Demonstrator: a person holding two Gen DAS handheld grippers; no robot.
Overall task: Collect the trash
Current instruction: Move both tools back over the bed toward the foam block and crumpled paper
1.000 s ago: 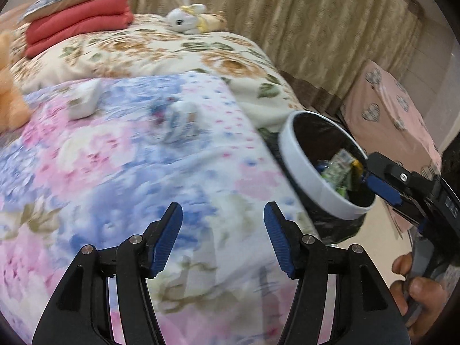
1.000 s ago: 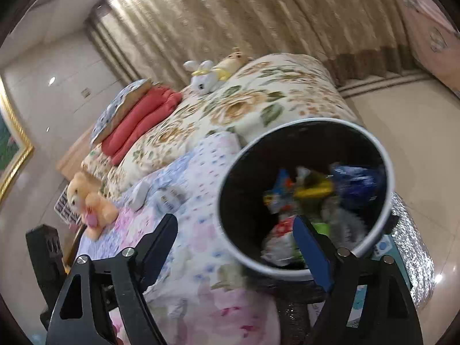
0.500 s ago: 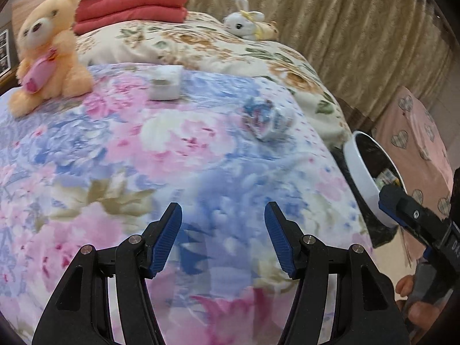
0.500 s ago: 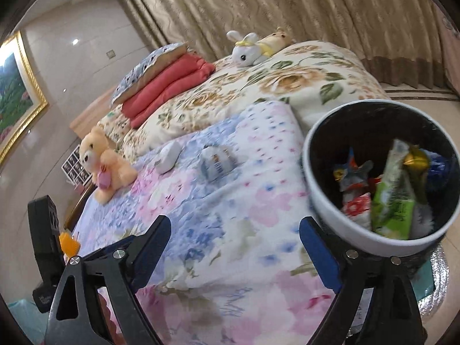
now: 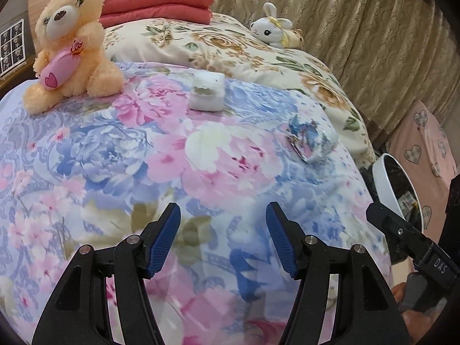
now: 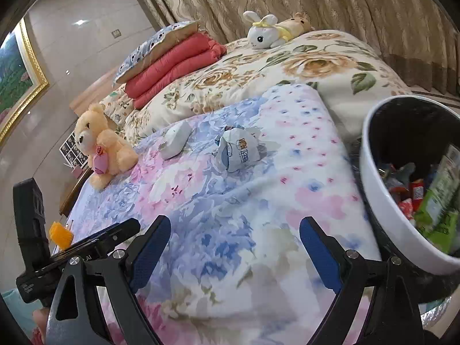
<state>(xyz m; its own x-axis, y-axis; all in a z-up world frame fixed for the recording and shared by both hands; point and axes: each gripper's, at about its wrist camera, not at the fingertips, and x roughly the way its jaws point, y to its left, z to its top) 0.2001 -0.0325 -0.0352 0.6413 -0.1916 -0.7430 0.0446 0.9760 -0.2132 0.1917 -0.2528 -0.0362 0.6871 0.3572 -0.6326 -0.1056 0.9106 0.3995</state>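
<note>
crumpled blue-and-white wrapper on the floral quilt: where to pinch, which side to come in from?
Pinch the crumpled blue-and-white wrapper across its puffed middle, coming down from above on the near side. It lies as a loose, domed wad on the soft floral quilt, with nothing touching it, so the jaws can straddle it. The right gripper probably suits best: open, empty, facing the wrapper, with the trash bin on its side.

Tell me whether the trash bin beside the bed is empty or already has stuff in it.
Partly filled. The right wrist view looks into the trash bin, where wrappers lie piled below its rim.
</note>
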